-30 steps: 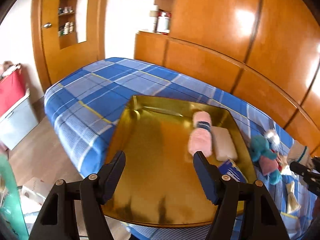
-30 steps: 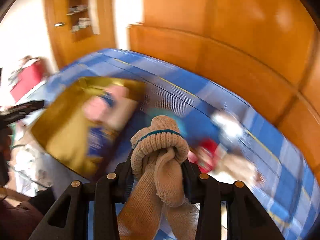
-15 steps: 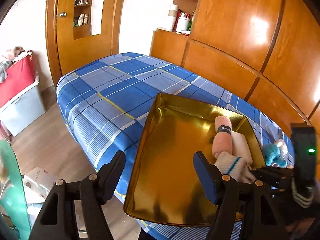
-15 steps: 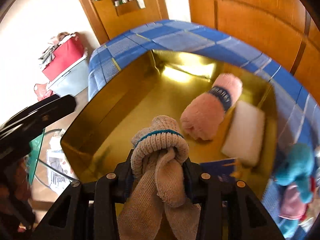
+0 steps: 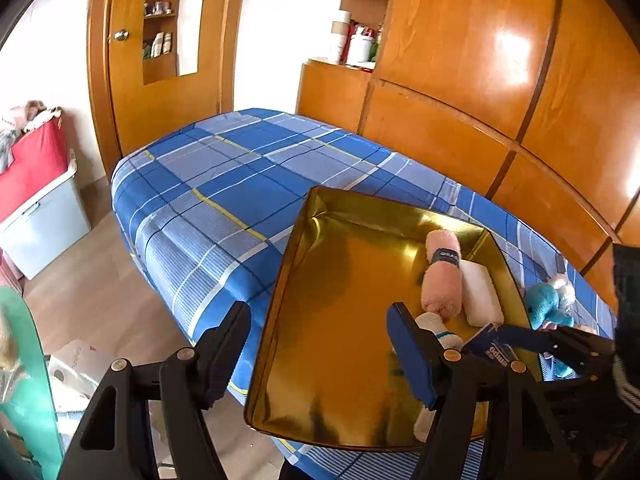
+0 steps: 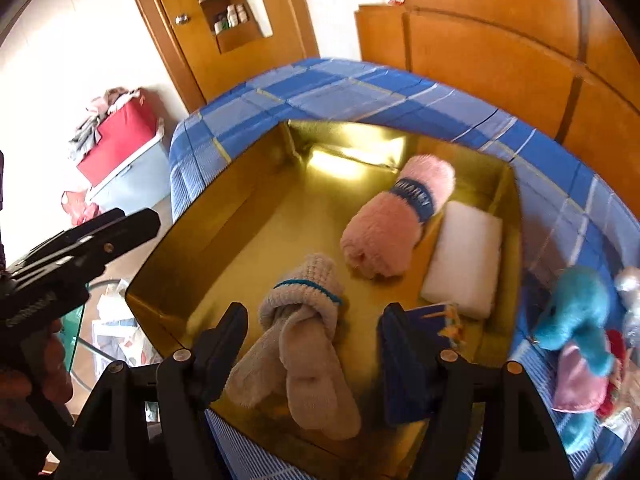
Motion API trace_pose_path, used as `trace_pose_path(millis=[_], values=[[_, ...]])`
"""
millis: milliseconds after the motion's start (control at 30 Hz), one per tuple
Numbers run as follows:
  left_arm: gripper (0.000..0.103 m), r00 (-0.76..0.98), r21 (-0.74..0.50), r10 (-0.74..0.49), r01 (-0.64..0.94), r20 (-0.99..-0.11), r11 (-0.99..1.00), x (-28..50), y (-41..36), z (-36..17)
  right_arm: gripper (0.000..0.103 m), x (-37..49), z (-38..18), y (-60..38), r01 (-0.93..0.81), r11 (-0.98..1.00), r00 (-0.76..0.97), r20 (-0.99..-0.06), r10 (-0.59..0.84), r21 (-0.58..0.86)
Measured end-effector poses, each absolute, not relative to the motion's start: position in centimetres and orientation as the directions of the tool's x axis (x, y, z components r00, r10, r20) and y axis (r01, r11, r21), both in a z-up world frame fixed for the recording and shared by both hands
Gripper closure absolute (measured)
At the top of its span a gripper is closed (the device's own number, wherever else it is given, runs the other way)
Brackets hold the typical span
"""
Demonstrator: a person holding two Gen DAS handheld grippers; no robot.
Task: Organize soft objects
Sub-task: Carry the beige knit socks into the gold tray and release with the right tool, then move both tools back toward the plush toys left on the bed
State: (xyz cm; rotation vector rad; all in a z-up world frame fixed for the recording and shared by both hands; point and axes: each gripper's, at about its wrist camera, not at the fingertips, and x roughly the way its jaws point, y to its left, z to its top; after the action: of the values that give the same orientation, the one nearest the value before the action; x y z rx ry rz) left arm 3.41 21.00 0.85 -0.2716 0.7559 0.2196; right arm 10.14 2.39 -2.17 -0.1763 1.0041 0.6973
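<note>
The right gripper [image 6: 312, 344], jaws just opened wide, releases knotted beige socks [image 6: 300, 336] into the gold tray [image 6: 208, 216] beside a pink towel roll [image 6: 394, 216]; the left gripper [image 5: 320, 356] hangs open, empty. A blue plush toy [image 6: 576, 312] waits on the bed [image 6: 360, 92].

Blue plaid bedspread [image 5: 224, 184], wooden door [image 5: 120, 80] with a knob, red-topped storage bin [image 5: 36, 196], wood-panelled wall [image 5: 500, 80].
</note>
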Motion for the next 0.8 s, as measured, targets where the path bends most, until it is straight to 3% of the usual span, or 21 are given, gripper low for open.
trace_pose_path(millis=[800], values=[[0.03,0.733,-0.06,0.016,-0.077,-0.68,0.995,3.7,12.1,3.0,0.032,7.6,2.9,-10.9,-0.442,0.891,0.567,-0.736,0.369,0.106]])
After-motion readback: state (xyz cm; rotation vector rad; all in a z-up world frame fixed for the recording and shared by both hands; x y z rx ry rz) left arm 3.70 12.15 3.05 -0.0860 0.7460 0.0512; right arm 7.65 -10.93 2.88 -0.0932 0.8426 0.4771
